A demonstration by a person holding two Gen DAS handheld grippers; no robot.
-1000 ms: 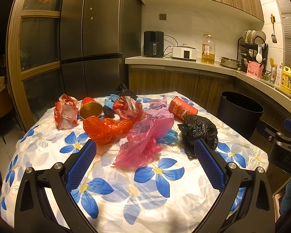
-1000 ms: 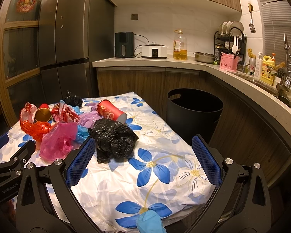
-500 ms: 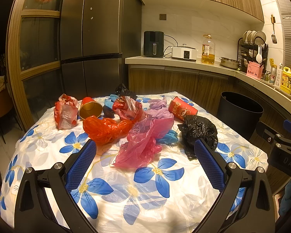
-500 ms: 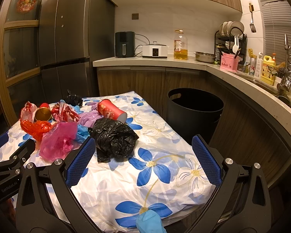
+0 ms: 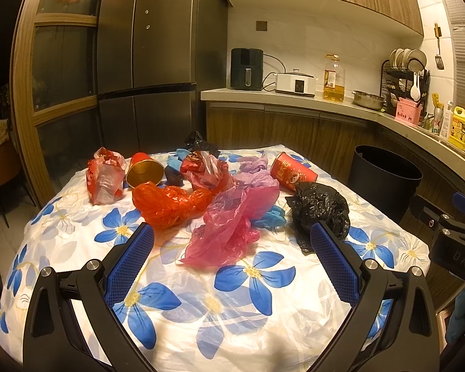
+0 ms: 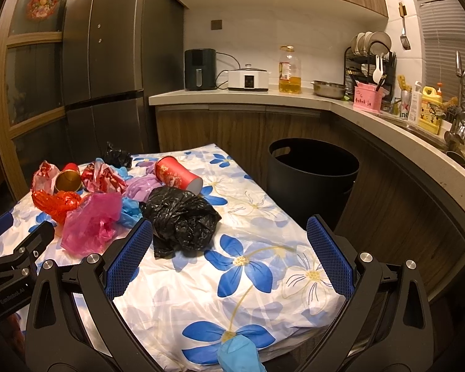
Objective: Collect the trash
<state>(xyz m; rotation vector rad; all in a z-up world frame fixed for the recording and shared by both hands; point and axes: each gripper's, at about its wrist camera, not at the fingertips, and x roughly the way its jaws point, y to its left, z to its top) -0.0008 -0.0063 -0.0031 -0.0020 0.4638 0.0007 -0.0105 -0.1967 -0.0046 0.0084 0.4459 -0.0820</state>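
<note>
Trash lies on a table with a blue-flower cloth (image 5: 232, 303): a pink plastic bag (image 5: 229, 223), a crumpled red-orange bag (image 5: 167, 201), a black bag (image 5: 321, 210), two red paper cups (image 5: 293, 172) (image 5: 144, 170) on their sides, a red-and-clear wrapper (image 5: 104, 178). My left gripper (image 5: 231, 260) is open and empty, just short of the pink bag. My right gripper (image 6: 229, 254) is open and empty, with the black bag (image 6: 183, 217) near its left finger. A black trash bin (image 6: 313, 183) stands on the floor right of the table.
A kitchen counter (image 6: 263, 96) runs behind and to the right, with an air fryer, cooker, oil bottle and dish rack. A dark fridge (image 5: 152, 62) stands behind the table. A blue glove (image 6: 238, 355) shows at the table's near edge.
</note>
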